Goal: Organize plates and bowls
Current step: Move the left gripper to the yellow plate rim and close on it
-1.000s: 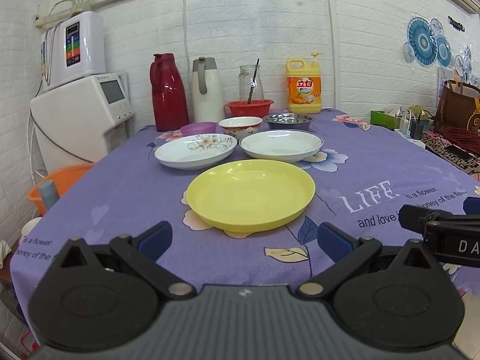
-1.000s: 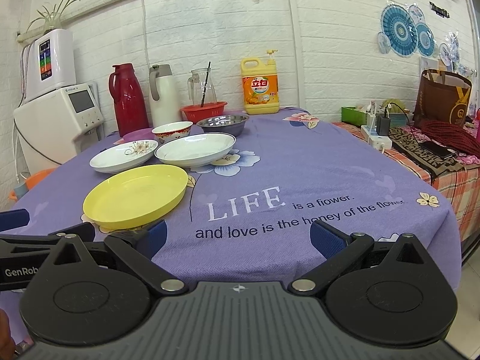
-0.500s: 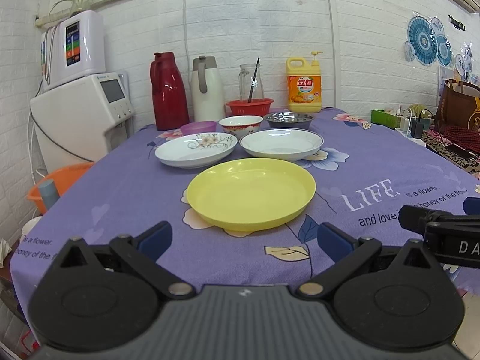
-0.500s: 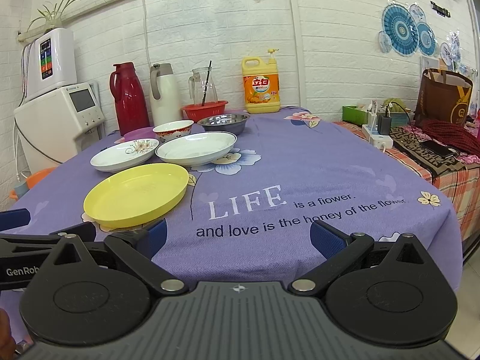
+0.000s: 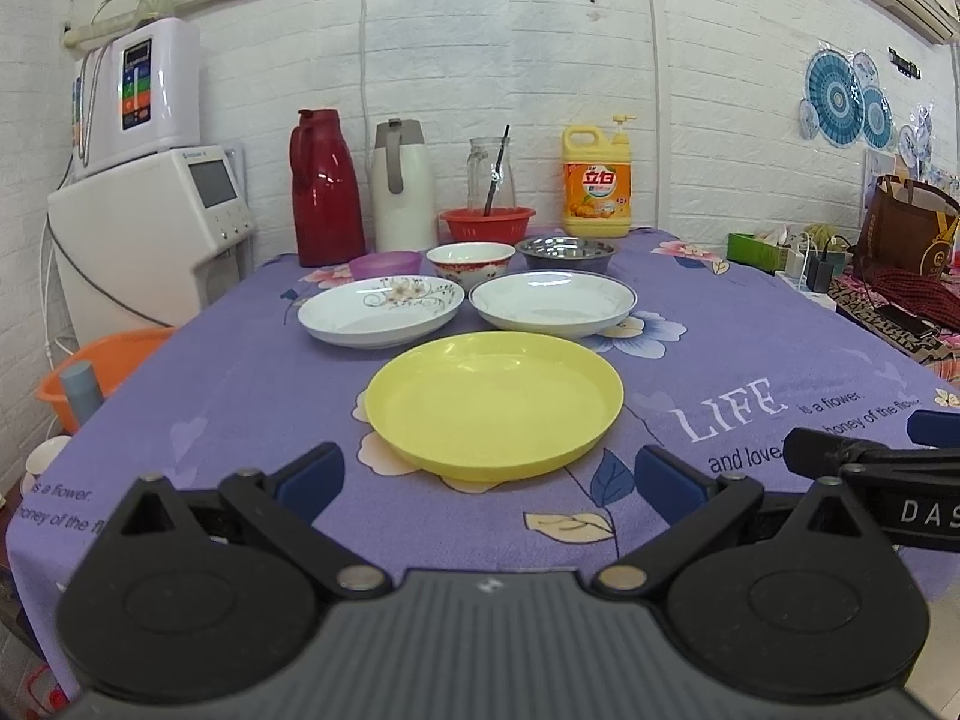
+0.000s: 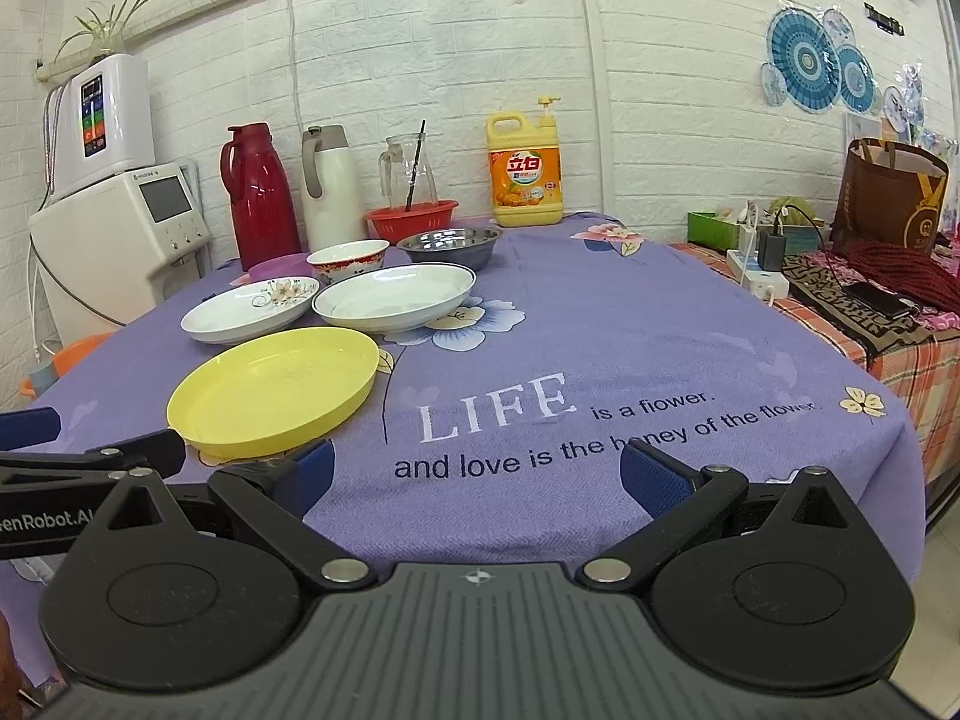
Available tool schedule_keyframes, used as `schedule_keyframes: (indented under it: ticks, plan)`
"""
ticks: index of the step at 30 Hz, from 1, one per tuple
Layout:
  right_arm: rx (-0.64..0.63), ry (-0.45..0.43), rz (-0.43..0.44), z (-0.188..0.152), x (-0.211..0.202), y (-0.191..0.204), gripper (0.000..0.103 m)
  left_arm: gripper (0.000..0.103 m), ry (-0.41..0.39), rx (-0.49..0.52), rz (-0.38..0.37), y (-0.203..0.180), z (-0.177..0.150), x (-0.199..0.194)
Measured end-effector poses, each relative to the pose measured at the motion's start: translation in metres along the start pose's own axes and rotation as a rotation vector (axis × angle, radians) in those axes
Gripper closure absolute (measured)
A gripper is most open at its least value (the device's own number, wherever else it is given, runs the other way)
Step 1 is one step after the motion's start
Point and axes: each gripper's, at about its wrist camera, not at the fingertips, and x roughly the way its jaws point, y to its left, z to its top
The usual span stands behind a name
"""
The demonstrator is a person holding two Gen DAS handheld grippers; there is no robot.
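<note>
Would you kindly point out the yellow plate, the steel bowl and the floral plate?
yellow plate (image 5: pixel 493 399), left wrist view, centre of its well.
steel bowl (image 5: pixel 567 254), left wrist view, its near wall.
floral plate (image 6: pixel 252 307), right wrist view, its inner surface.

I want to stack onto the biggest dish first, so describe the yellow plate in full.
The yellow plate is round and plain, with a low raised rim and a flat, glossy inside that looks like plastic. It is empty and lies flat, right way up, on the purple tablecloth, nearest the cameras of all the dishes. Behind it lie the floral plate and the white plate, each seemingly apart from it. Nothing but the cloth touches it; the open left gripper hovers just before its near rim.
</note>
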Motion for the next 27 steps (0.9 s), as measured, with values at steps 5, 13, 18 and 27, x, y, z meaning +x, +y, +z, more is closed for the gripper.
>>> schedule_keyframes:
  ticks: [5, 13, 18, 27]
  plan:
    - [-0.029, -0.039, 0.037, 0.017, 0.021, 0.004, 0.000, 0.000, -0.042, -0.091, 0.021, 0.034, 0.020, 0.011]
    - [-0.036, 0.130, 0.160, 0.018, 0.086, 0.016, 0.000, 0.000, 0.134, -0.245, -0.021, 0.071, 0.016, 0.078]
    - [-0.073, 0.184, 0.149, 0.039, 0.125, 0.029, 0.000, 0.000, 0.184, -0.284, -0.020, 0.083, 0.024, 0.108]
    - [-0.185, 0.316, 0.182, 0.042, 0.179, 0.056, 0.000, 0.001, 0.272, -0.257, -0.046, 0.095, 0.040, 0.161]
